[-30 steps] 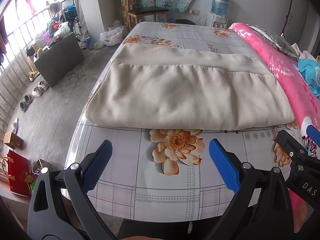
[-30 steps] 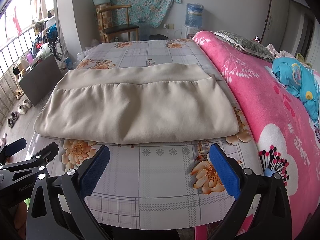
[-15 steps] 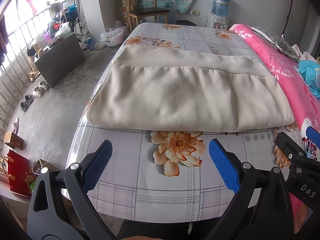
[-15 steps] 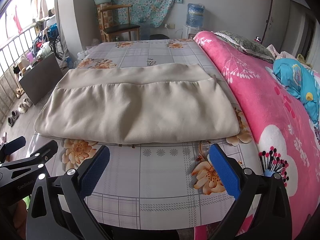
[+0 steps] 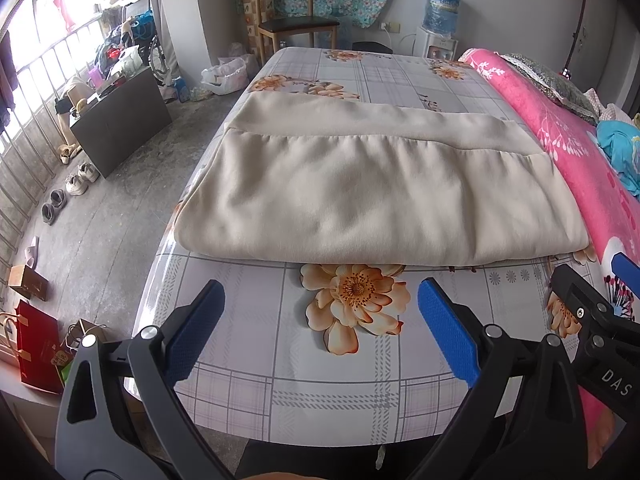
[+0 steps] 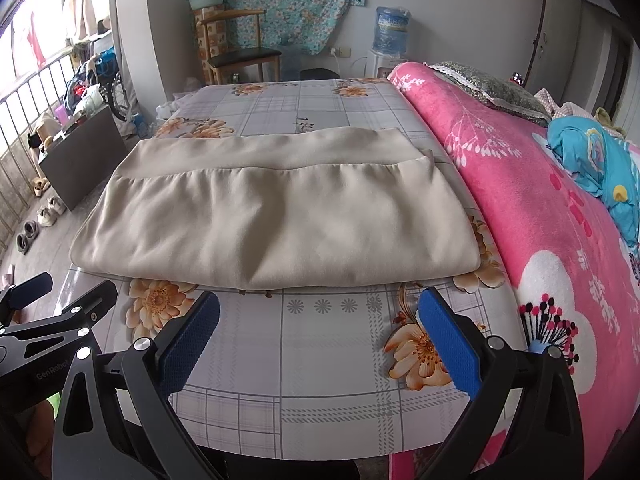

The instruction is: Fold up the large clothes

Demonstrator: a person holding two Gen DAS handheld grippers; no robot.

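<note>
The folded beige cloth point(image 5: 372, 200) lies flat on the flowery worktop point(image 5: 340, 384). The left tongs point(image 5: 320, 328) and right tongs point(image 6: 318, 330) are wide open, holding nothing.

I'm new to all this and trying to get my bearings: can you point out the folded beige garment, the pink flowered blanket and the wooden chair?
folded beige garment point(image 5: 376, 200), left wrist view, middle of its top layer.
pink flowered blanket point(image 6: 520, 200), right wrist view, its open pink surface.
wooden chair point(image 5: 298, 22), left wrist view, its dark seat.
</note>
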